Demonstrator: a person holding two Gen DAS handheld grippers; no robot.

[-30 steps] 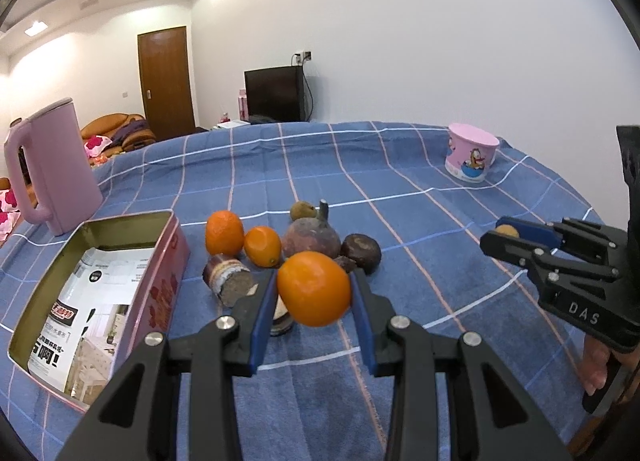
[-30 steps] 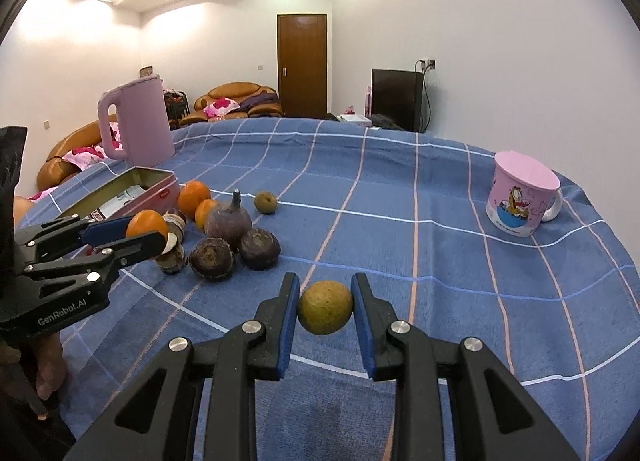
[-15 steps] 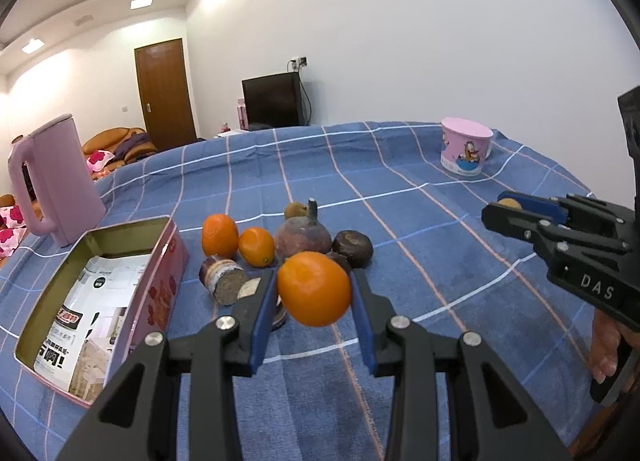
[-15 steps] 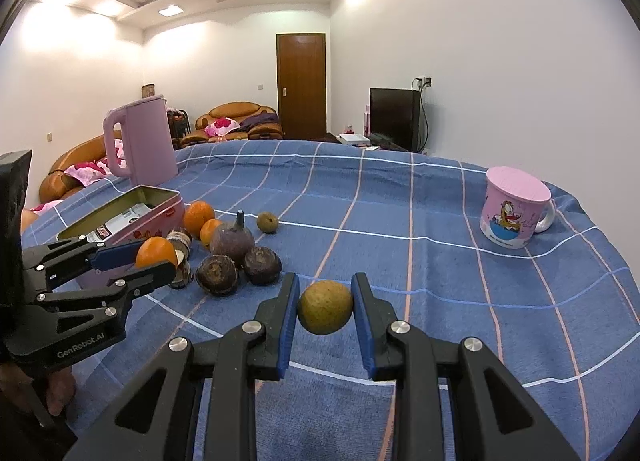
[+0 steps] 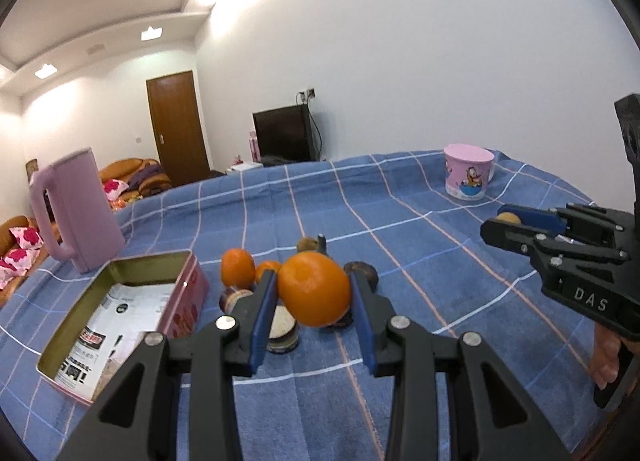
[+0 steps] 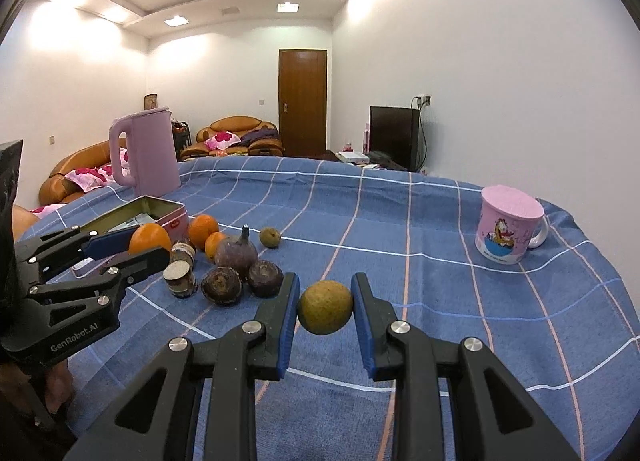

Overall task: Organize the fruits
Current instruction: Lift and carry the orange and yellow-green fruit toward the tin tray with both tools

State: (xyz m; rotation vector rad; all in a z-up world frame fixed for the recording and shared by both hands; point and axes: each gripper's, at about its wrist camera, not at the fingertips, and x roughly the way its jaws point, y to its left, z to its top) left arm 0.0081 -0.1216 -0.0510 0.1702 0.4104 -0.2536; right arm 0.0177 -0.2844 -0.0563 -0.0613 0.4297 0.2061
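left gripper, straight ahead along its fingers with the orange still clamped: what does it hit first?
Likely the fruit cluster just ahead: the left gripper, shut on the orange, points slightly down at the cut brown piece and dark round fruit. Depth is unclear.

Room bright, even. Light from recessed ceiling lights (image 6: 289, 7), which bloom white and wash out the upper walls. Soft, faint shadows on the blue checked cloth (image 6: 420, 245). Strong fisheye: grid lines bow, dark vignette at the corners. Focus sharp centrally, softer toward the edges.
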